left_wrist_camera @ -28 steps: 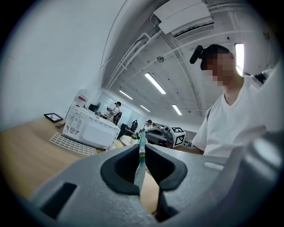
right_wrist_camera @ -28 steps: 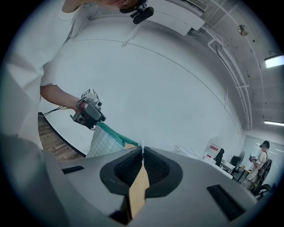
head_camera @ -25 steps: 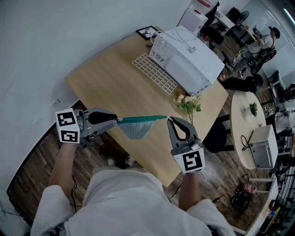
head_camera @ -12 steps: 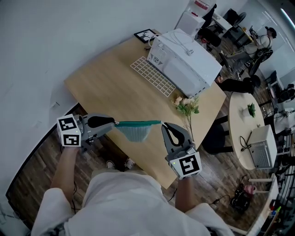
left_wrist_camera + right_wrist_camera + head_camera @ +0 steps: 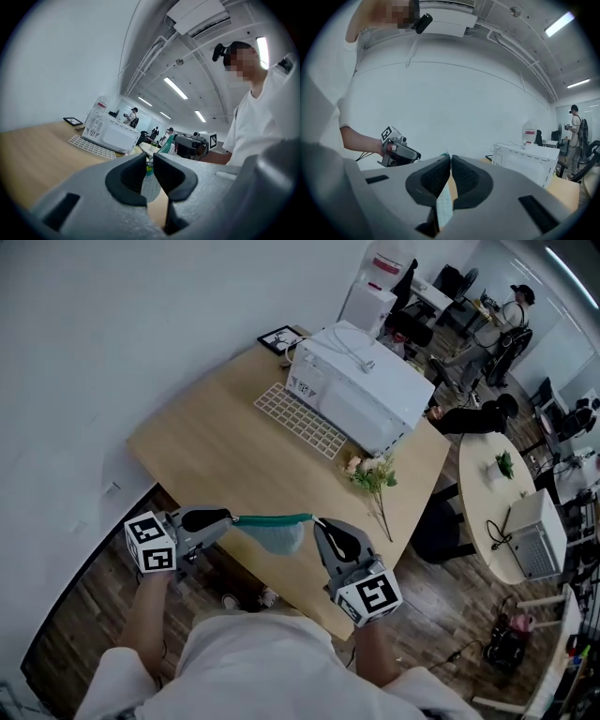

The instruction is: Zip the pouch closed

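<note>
Hanging stretched out in mid-air, the teal mesh zip pouch (image 5: 277,531) sits right over the near edge of the light wooden surface (image 5: 211,442), top edge taut and the mesh body sagging below it. The left gripper (image 5: 231,518) is clamped on one end of that top edge, and the right gripper (image 5: 317,522) is pinched tight on the other end.
</note>
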Tool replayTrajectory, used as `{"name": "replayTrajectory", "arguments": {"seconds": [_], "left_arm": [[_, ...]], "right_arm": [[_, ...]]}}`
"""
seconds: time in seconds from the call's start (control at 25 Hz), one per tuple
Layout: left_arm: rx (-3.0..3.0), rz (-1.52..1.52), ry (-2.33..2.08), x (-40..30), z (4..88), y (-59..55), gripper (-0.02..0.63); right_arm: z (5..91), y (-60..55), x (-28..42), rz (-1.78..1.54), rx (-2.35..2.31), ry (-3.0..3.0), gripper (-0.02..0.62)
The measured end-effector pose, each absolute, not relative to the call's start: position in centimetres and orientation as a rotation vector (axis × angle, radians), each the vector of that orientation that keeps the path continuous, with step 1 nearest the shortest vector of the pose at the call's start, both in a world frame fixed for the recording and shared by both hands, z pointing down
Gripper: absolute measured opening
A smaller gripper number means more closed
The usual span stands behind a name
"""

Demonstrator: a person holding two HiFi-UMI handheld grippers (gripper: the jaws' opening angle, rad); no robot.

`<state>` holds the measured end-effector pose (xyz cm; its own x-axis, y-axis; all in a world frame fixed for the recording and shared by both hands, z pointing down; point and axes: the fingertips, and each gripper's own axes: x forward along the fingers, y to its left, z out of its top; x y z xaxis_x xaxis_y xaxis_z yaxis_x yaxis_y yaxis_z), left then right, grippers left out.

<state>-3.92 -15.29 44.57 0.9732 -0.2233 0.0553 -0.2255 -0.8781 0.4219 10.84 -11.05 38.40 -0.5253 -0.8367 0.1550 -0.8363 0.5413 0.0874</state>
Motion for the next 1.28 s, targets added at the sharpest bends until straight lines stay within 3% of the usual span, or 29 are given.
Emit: {"name": "replayTrajectory", "arguments": {"seconds": [0.56, 0.88, 1.28], "left_arm": [[2.849, 0.052, -0.485, -1.7, 44.1, -16.5, 0.057], [2.914, 0.013, -0.886, -6.6, 41.7, -19.6, 0.034], [2.855, 0.024, -1.252, -12.9, 40.6, -20.1, 0.015]], "right_arm": [[37.7, -12.6, 13.2, 0.022, 1.547, -2.539, 0.014], [38.4, -13.7, 13.9, 0.07, 1.589, -2.497, 0.015], [38.7, -14.9, 20.1, 0.188, 1.871, -2.393, 0.015]]}}
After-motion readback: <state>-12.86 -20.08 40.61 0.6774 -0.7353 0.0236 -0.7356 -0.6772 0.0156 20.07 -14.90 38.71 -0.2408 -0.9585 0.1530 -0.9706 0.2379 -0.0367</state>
